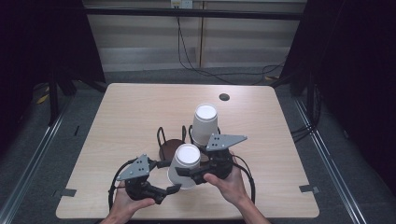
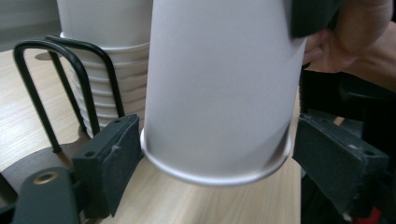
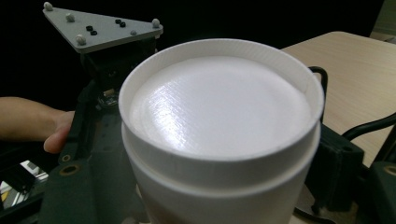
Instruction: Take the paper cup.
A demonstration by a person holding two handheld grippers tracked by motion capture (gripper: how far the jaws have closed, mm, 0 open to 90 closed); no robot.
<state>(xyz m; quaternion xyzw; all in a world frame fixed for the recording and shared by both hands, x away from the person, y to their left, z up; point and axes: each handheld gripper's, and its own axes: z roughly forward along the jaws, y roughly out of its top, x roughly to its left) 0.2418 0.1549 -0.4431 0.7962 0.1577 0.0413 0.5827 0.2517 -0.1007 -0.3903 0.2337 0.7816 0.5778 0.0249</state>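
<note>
An upside-down white paper cup [image 1: 183, 165] [image 2: 219, 93] [image 3: 219, 116] hangs just above the table near the front edge. My right gripper [image 1: 192, 169] [image 3: 219, 186] is shut on its upper body, one jaw on each side. My left gripper [image 1: 172, 176] [image 2: 215, 154] is open around the cup's rim: the left pad [image 2: 112, 158] touches the rim, while the right pad [image 2: 336, 163] stands a little off it. Behind the cup, a stack of upturned white cups [image 1: 205, 122] [image 2: 107, 51] sits in a black wire holder [image 1: 162, 136] [image 2: 32, 88] with a round brown base.
The light wooden table [image 1: 135, 107] has a small dark hole [image 1: 224, 97] near its far edge. Cables lie on the floor beyond the table. The person's hands [image 1: 229, 184] come in at the front edge.
</note>
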